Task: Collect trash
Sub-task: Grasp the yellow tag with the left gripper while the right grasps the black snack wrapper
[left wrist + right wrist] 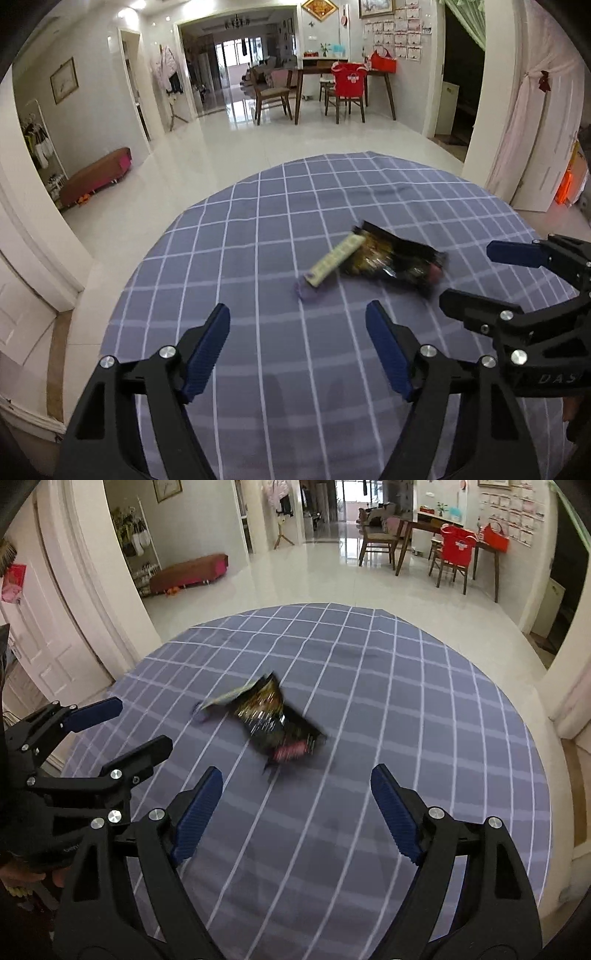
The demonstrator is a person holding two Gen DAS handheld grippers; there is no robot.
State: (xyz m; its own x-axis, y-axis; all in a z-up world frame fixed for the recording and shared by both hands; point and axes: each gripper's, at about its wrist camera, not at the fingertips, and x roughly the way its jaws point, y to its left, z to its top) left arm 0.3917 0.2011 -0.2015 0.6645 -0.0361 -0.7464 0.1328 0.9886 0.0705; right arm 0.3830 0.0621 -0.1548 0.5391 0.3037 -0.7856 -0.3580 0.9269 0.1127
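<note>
Above the worktop (258,229) w/ its blue checked cloth, the left hand-held gripper (297,323) and the right hand-held gripper (295,782) both hang wide open, nothing held. Just beyond them lies a black snack wrapper (395,258), crumpled, touching a pale flat strip (336,258); both blurred. Far behind stand a dining table and chairs (343,85).

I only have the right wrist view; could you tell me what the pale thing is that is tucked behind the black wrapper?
Observer: In the left wrist view it is a pale yellow-green strip, its far end resting on the black wrapper.
Operator: Thank you. Is there anything at its near end?
Observer: Yes, a small purple scrap lies there on the checked tablecloth.
Operator: Is the left gripper holding anything?
Observer: No, the left gripper is open, short of the trash.
</note>
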